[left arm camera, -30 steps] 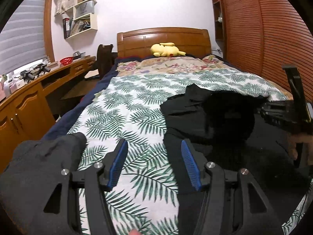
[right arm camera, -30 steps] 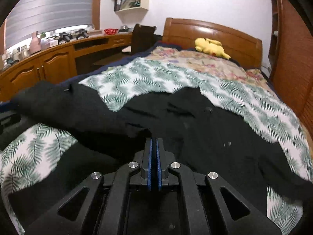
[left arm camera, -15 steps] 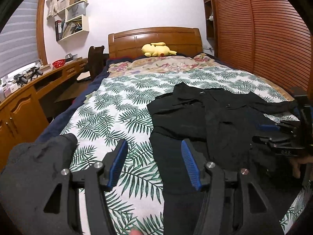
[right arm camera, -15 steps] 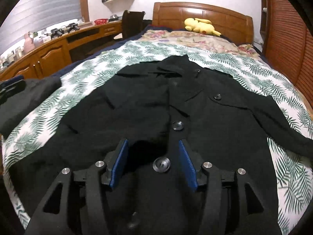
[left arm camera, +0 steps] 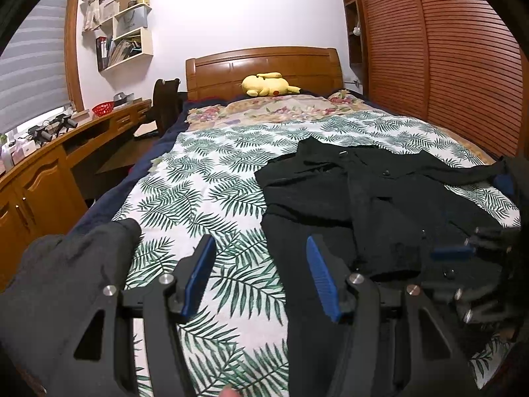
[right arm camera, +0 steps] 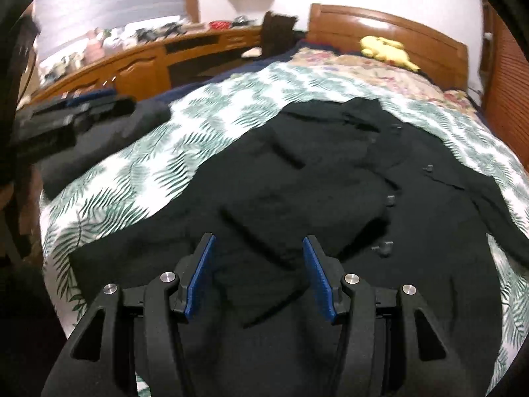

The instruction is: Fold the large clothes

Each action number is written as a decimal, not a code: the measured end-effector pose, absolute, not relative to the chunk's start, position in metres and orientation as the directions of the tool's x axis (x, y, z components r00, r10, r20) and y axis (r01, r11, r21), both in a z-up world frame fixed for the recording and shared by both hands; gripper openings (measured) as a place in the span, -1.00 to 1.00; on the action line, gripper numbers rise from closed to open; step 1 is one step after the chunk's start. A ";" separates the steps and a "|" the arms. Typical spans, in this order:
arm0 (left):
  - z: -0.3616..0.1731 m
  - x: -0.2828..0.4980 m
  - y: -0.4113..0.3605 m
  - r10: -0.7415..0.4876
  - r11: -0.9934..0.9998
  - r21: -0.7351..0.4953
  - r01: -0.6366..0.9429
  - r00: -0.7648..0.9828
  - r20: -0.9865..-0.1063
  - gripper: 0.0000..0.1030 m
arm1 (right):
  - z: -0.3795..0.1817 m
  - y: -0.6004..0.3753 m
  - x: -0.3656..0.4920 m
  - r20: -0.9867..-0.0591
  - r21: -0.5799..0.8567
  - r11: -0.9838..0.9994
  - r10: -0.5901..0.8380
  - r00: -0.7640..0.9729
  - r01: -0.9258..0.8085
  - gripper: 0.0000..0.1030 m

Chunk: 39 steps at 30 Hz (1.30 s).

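A large black buttoned coat [left arm camera: 370, 205] lies spread front-up on the leaf-print bed cover [left arm camera: 205, 198]. It fills the middle of the right wrist view [right arm camera: 330, 192], its left panel folded inward. My left gripper [left arm camera: 261, 274] is open and empty above the cover, at the coat's left hem edge. My right gripper [right arm camera: 258, 268] is open and empty just above the coat's lower front. The right gripper also shows at the right edge of the left wrist view [left arm camera: 476, 248].
A grey garment [left arm camera: 66, 274] lies at the bed's near left corner. A yellow plush toy [left arm camera: 267, 85] rests by the wooden headboard [left arm camera: 264, 63]. A wooden desk [left arm camera: 49, 165] and chair [left arm camera: 167, 106] stand left. A louvred wardrobe [left arm camera: 446, 49] runs along the right.
My right gripper opened and let go of the coat, which dropped flat on the bed. It then swung left. My left gripper stayed open and barely moved.
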<state>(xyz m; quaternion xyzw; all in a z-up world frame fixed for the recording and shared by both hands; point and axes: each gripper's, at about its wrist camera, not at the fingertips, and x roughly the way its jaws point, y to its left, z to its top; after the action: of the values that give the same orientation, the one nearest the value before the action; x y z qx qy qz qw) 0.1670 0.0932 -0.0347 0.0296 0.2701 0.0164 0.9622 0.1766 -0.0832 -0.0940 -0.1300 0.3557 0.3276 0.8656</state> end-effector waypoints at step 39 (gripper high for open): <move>-0.040 0.184 0.041 -0.023 0.992 0.092 0.086 0.844 -0.536 0.09 | -0.008 -0.188 0.166 -0.558 -0.033 0.868 0.395 0.730 -0.495 -0.90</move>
<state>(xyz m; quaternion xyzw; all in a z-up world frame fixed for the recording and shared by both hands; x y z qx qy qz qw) 0.1844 0.0407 -0.0404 0.0561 0.2779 -0.0285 0.9585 0.1661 -0.1876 -0.0082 -0.0900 0.2779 0.2405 0.9257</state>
